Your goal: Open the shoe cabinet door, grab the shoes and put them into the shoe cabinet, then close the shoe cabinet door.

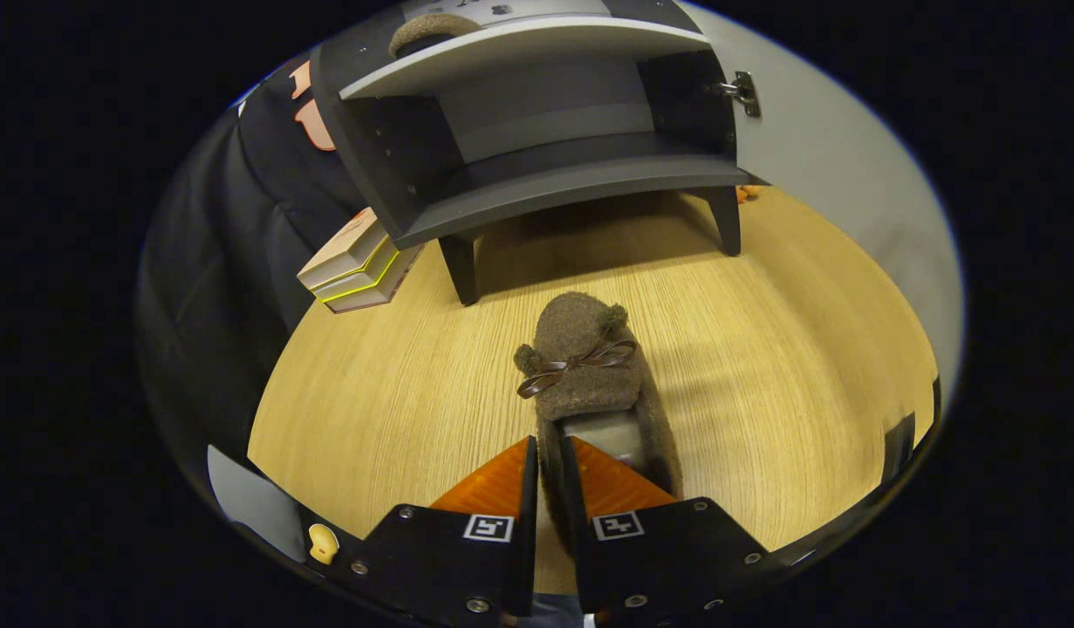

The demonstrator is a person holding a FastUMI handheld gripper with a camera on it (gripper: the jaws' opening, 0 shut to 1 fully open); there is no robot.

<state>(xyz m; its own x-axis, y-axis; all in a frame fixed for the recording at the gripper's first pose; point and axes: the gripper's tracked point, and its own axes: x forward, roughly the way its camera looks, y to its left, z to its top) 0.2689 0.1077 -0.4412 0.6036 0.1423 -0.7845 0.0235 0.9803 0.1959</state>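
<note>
Tongs (550, 462) of the two-finger gripper sit nearly closed, the two fingers (502, 484) pinching the left side wall of a brown fuzzy slipper (589, 366) at its heel end. One finger lies outside that wall; the other sits inside the slipper's opening, against the pale insole. Both fingers appear to press on the wall between them.

Gripper view, task item: the slipper has a dark brown ribbon bow (576, 362) across its upper and small pom-poms at either side of the bow. Its toe points ahead toward the cabinet. Whether the sole touches the light wood-grain tabletop (371, 392) or is lifted just above it cannot be told.

Gripper view, cabinet: a dark grey shoe cabinet on short legs (537, 131) stands well beyond the fingers. Its pale door (816, 148) is swung open to the right, with a metal hinge (742, 92) visible at the edge. The lower compartment's shelf is bare. A second brown fuzzy slipper (427, 30) rests on the light-coloured upper shelf (519, 48).

Gripper view, surroundings: a stack of boxes with yellow-green edging (358, 266) lies on the tabletop just left of the cabinet's front left leg.
</note>
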